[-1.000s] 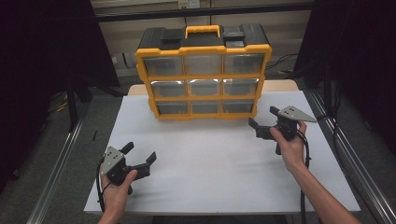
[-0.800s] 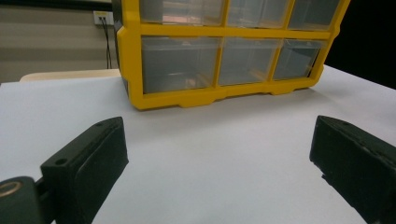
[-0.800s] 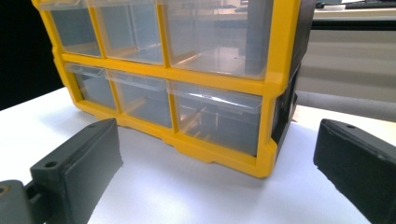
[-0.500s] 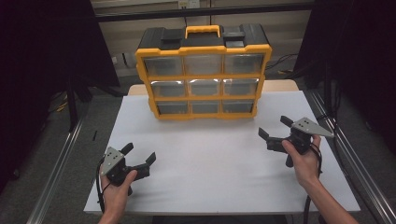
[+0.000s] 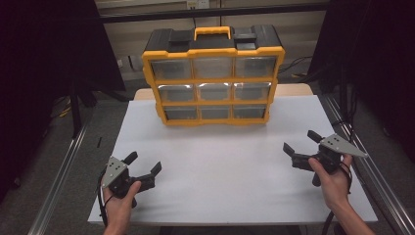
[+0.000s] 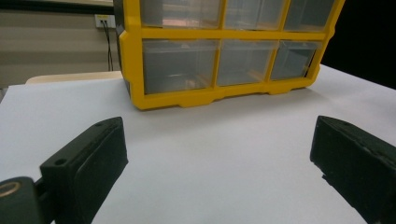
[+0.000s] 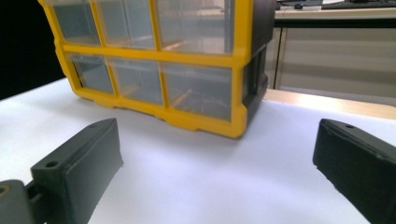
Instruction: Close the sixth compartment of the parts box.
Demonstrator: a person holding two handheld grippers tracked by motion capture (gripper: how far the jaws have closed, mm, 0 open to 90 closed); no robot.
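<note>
1. I see the white table [image 5: 235,196] carrying a yellow-and-black drawer organizer [image 5: 213,73] at its far end, standing upright, nine clear drawers facing me.
2. I judge the organizer rigid, bulky and fairly heavy; its yellow top handle [image 5: 212,33] is the surest hold, while the smooth clear drawers [image 6: 180,65] look slippery.
3. My right gripper [image 5: 301,147] sits right of and nearer than the organizer, well apart, jaws spread, empty.
4. My left gripper [image 5: 144,164] sits nearer-left, jaws likewise spread.
</note>
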